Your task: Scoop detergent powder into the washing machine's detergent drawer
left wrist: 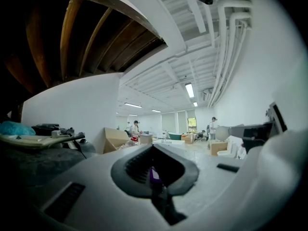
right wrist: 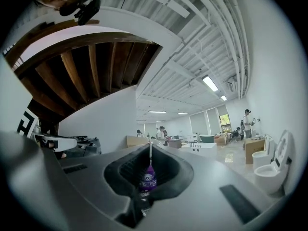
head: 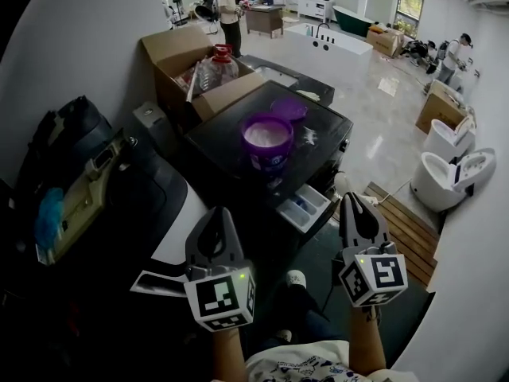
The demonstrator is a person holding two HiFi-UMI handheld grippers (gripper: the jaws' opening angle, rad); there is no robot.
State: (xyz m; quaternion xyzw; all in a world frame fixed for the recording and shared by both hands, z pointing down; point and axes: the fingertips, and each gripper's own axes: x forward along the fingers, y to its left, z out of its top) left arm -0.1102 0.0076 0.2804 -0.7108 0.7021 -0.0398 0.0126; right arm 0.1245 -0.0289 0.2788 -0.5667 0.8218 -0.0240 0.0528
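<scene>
An open purple detergent tub (head: 266, 139) full of white powder stands on the dark washing machine top (head: 330, 126), with its purple lid (head: 289, 108) just behind it. A small white item (head: 308, 138) lies to the tub's right; I cannot tell what it is. The detergent drawer (head: 305, 206) is pulled out at the machine's front. My left gripper (head: 218, 217) and right gripper (head: 353, 201) hover low in front of the machine, both shut and empty. The tub shows as a purple sliver (right wrist: 147, 181) through the right gripper's (right wrist: 150, 150) slit. The left gripper (left wrist: 154, 153) points the same way.
A cardboard box (head: 179, 50) with big bottles (head: 216, 70) stands behind the machine. A black bag and tool case (head: 75, 161) sit at the left. White toilets (head: 453, 173) and a wooden pallet (head: 406, 229) are at the right. A person (head: 231, 14) stands far back.
</scene>
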